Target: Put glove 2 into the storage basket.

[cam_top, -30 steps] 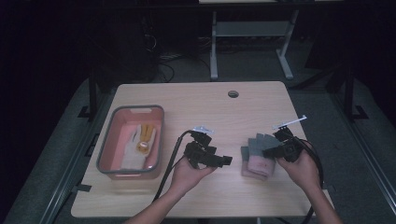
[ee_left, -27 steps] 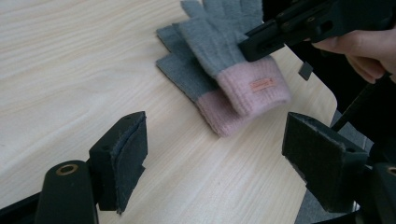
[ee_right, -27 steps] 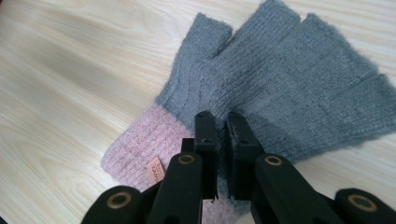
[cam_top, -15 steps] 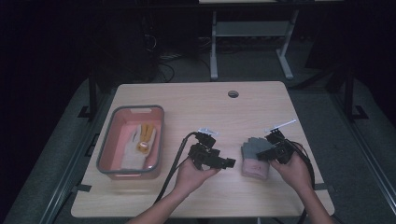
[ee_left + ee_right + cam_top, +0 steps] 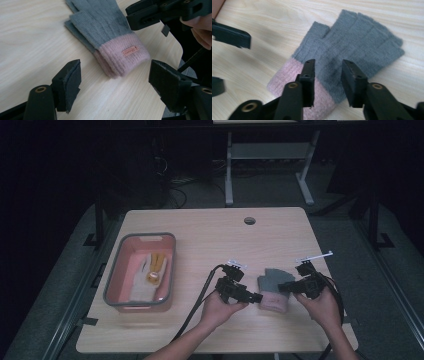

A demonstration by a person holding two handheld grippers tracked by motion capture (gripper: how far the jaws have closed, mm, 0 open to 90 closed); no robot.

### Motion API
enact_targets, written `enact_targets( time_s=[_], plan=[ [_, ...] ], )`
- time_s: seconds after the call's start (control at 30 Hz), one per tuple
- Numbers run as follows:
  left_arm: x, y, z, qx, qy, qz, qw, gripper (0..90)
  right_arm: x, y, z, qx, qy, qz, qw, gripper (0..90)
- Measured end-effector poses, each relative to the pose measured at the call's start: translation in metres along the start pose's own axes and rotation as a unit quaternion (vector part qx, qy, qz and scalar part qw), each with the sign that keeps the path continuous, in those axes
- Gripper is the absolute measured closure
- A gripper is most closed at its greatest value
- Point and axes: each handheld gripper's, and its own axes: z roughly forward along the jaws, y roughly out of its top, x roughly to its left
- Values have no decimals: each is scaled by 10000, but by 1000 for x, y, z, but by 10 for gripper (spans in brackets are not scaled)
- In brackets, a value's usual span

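on the table [image 5: 200,235] our glove [image 5: 272,290] lies flat; left gripper [image 5: 257,296] wide, jaws just closing, astride its cuff; right gripper [image 5: 281,288] jaws just opening, parted above it.

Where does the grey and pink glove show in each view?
High view: grey and pink glove lies lower right of centre, between both grippers.
Left gripper view: glove at upper centre, pink cuff nearest.
Right gripper view: glove at centre.
Shared landmark: its pink cuff.

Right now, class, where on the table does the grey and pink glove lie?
In the high view, the glove lies flat on the table near its front right, between the left gripper and the right gripper.
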Motion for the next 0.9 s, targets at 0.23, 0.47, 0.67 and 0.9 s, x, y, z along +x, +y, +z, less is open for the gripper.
enact_targets(
  time_s=[0.23,0.47,0.67,0.9],
  plan=[
    [3,4,15,43,-24,-158,9999,314,-8,-12,-1,-205,79,167,9996,539],
    [6,6,27,102,-46,-320,9994,341,-18,-23,3,-339,249,427,9982,487],
    [7,7,38,187,-90,-463,9987,370,-27,-31,7,-412,514,661,9956,447],
    [6,6,46,219,-31,-376,9990,414,-33,-38,11,-482,607,843,9934,445]
  ],
)
